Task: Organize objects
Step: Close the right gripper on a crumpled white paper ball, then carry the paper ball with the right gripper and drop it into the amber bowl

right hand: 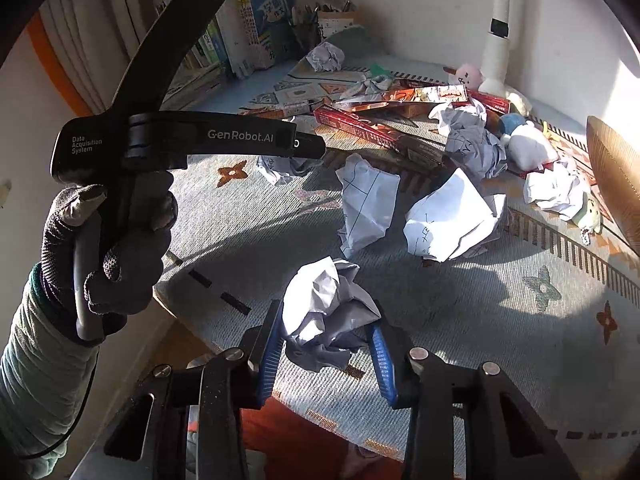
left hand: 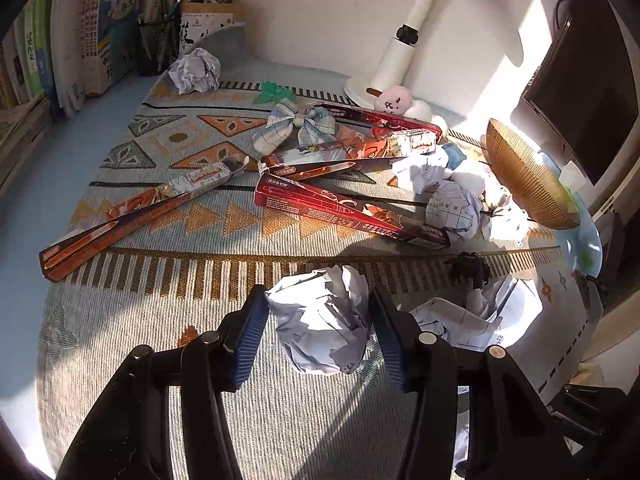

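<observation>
My left gripper (left hand: 318, 330) is shut on a crumpled white paper ball (left hand: 320, 320), with both blue pads against its sides, just above the patterned cloth (left hand: 160, 304). My right gripper (right hand: 325, 344) is shut on another crumpled paper ball (right hand: 328, 312) near the cloth's front edge. The left gripper's body shows in the right wrist view (right hand: 192, 136), held by a gloved hand (right hand: 108, 248). More paper balls (left hand: 452, 208) (right hand: 448, 216), long red pen boxes (left hand: 344, 208) (left hand: 136, 216), a plaid bow (left hand: 298, 124) and a pink plush (left hand: 392, 100) lie on the cloth.
A woven wooden bowl (left hand: 524, 176) stands at the right. A white lamp base (left hand: 384, 76) is at the back. Books (left hand: 96, 32) and a mesh pen holder (left hand: 158, 46) line the back left. A dark monitor (left hand: 588, 92) is at far right.
</observation>
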Tool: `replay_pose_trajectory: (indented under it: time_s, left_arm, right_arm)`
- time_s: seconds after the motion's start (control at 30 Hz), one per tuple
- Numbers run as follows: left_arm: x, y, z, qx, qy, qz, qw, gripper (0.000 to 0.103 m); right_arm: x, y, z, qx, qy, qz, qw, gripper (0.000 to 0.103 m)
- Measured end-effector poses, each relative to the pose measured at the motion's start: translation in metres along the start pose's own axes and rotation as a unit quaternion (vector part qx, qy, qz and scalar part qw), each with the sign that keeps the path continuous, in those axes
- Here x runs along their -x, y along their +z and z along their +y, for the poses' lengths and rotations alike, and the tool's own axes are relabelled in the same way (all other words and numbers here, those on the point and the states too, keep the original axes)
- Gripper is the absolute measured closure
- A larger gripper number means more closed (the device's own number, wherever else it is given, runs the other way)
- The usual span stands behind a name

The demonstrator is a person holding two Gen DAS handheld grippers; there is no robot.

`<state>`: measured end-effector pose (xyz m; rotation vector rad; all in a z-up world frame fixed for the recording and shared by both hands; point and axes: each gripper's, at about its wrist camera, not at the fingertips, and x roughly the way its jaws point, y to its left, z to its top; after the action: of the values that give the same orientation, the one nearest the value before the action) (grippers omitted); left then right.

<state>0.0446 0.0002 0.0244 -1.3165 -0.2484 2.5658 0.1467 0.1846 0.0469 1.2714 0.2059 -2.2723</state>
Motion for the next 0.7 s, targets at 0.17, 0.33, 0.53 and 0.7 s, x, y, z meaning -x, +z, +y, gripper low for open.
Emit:
replay_pose_trajectory:
  time_s: [0.17, 0.33, 0.53, 0.7]
  left_arm:
    - [0.019, 0.003, -0.010, -0.007, 0.011, -0.017, 0.9998, 0.054]
    - [0.041, 0.019, -0.035, -0.028, -0.031, -0.037, 0.9984, 0.054]
    - [0.044, 0.040, -0.091, -0.080, -0.051, -0.049, 0.9942, 0.054]
    - [0.023, 0.047, -0.138, -0.100, -0.113, -0.017, 0.9885, 0.054]
  right_arm:
    - [0.036, 0.007, -0.014, -0.014, 0.004, -0.053, 0.998, 0.065]
    - [0.076, 0.009, -0.051, -0.053, -0.043, -0.102, 0.992, 0.065]
    - [0.095, -0.012, -0.121, -0.127, -0.102, -0.118, 0.980, 0.065]
    - [0.101, -0.031, -0.166, -0.179, -0.123, -0.114, 0.969, 0.065]
